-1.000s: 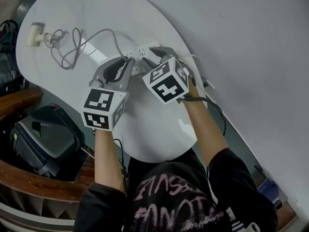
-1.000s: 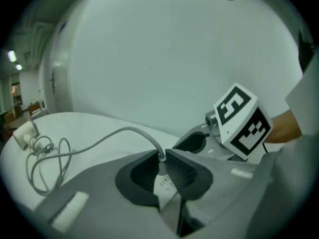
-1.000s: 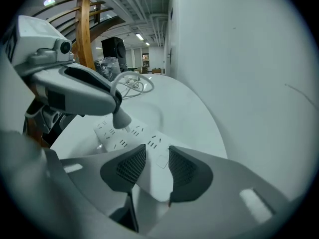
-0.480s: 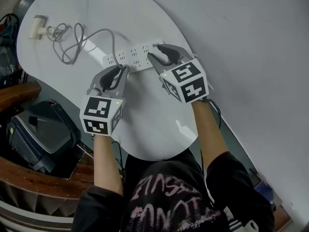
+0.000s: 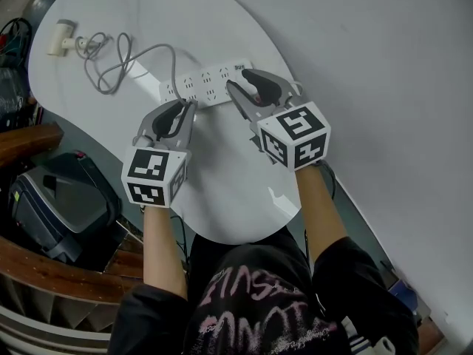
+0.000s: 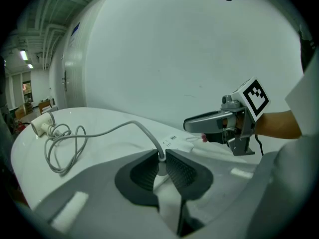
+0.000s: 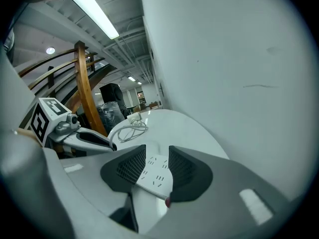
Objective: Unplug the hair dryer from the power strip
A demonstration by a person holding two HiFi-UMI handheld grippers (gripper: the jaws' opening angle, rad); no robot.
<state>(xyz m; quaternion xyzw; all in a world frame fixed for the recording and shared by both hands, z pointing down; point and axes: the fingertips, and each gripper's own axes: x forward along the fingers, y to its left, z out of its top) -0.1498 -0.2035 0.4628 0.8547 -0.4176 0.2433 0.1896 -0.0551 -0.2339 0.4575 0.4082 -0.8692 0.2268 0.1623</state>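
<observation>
Left tongs (image 6: 160, 159) are clamped tight on the grey round cord (image 6: 134, 123) right at its plug end. The plug body is buried between the pads, so I can't see the pins. Right tongs (image 7: 157, 153) are partly spread, straddling one end of the long white power strip (image 5: 199, 86), with the pads bearing on its two long sides as far as I can tell. That pins it to the white rounded tabletop (image 5: 222, 183). In the head view my left tongs sit near the strip but clear of it, so I judge the plug is out of its socket. The cream hair dryer (image 5: 59, 37) lies at the far left edge of the tabletop, well apart from the strip, with the cord in loose loops beside it. Risks from here: I may be gripping cord rather than plug body, so it could slide through the pads and drop off the near edge. Pulling further takes up the loops and then drags the dryer, which is already close to the rim. If the right tongs let go unevenly, the strip end could skid or tip.
</observation>
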